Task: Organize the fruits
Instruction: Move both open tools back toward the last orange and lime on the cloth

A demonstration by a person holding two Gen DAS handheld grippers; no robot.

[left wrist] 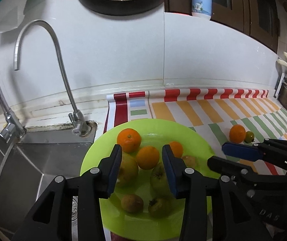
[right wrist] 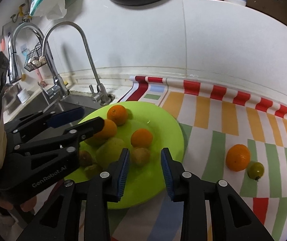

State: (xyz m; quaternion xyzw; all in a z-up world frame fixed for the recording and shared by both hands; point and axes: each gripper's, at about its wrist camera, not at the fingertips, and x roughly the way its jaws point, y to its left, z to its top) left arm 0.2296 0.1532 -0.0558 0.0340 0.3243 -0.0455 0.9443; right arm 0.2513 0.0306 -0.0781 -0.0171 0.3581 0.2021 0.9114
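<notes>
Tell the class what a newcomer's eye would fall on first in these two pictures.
First, the lime-green plate beside the sink, heaped with oranges and greenish fruit. Next, the lone orange and small green tomato touching each other on the striped mat, right of the plate. Both grippers, left and right, hover open over the plate.

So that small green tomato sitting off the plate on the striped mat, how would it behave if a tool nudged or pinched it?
The small green tomato looks round and smooth, so a nudge would probably roll it across the flat striped mat. It appears to touch the orange, which may stop it rolling that way. Its glossy skin suggests it could slip from a light pinch.
</notes>
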